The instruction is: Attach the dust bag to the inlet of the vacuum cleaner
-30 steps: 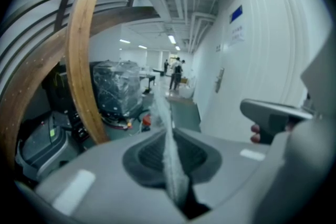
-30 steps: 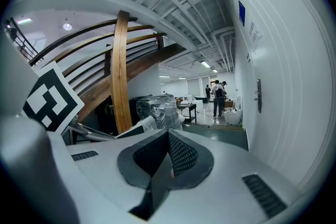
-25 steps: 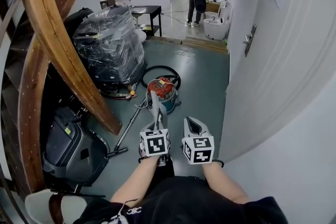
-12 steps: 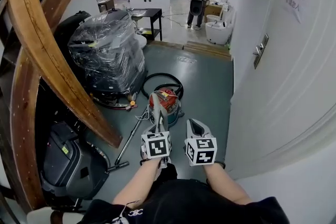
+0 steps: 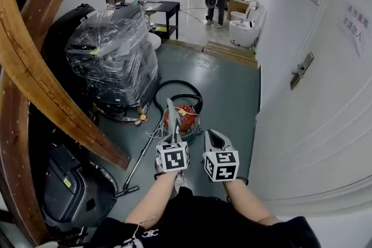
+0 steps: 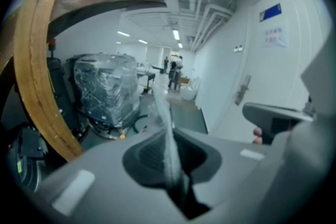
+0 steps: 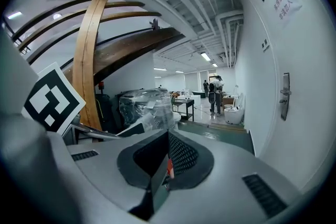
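Head view: above the green floor (image 5: pixel 228 90), the left gripper (image 5: pixel 172 134) holds a thin pale bag (image 5: pixel 171 114) upright, in line with the red vacuum (image 5: pixel 186 119) and its black hose (image 5: pixel 177 85).
Left gripper view: its jaws pinch the bag.
Right gripper view: the right gripper (image 7: pixel 166 158) is closed and empty.

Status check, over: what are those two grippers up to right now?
Left gripper shut on the dust bag; right gripper shut, empty. Vacuum cleaner ahead, not yet reached. Wand lies beside it.

Open floor (image 5: pixel 226 87) ahead, vacuum cleaner (image 5: pixel 182 118) midway, wrapped machine (image 5: pixel 113 52) left, wall (image 5: pixel 317 119) right
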The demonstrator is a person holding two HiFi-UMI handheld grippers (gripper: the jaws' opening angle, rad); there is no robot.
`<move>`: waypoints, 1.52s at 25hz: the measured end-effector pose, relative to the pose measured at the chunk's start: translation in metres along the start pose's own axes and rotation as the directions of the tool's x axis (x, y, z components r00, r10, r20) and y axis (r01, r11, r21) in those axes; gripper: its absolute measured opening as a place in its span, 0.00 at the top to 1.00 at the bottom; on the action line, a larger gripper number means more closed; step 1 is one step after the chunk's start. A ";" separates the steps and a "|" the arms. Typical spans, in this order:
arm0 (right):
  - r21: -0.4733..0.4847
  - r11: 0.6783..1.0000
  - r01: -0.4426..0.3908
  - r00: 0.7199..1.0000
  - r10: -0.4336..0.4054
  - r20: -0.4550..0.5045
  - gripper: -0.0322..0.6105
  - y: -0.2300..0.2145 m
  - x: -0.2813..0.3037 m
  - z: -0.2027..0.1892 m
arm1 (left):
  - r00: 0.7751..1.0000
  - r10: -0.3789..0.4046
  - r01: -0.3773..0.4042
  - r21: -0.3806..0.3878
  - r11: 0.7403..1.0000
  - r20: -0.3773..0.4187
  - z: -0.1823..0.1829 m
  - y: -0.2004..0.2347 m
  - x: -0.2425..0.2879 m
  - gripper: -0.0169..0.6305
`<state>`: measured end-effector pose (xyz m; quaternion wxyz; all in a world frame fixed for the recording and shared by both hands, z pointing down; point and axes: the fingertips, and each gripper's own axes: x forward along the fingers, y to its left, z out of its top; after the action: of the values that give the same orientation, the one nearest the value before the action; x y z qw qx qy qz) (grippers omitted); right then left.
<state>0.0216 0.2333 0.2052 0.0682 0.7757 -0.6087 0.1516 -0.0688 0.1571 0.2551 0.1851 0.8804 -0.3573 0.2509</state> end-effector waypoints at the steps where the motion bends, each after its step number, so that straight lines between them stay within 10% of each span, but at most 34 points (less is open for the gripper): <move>1: 0.002 1.000 0.002 1.000 -0.002 -0.007 0.95 -0.002 0.010 0.002 | 1.000 -0.001 0.001 -0.001 1.000 -0.005 0.006 0.004 0.009 0.93; 28: -0.041 0.999 -0.017 0.990 0.012 -0.139 0.95 -0.032 0.165 0.010 | 0.994 0.009 -0.015 -0.062 0.998 -0.105 0.060 0.062 0.148 0.93; 38: -0.058 0.981 -0.183 0.972 0.172 -0.161 0.95 -0.020 0.212 0.019 | 0.983 0.132 -0.149 -0.135 0.980 -0.125 0.055 0.092 0.151 0.93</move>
<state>0.0889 0.0372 0.2565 0.1297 0.7009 -0.6737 0.1951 -0.0245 -0.0136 0.3107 0.2501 0.8213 -0.4245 0.2877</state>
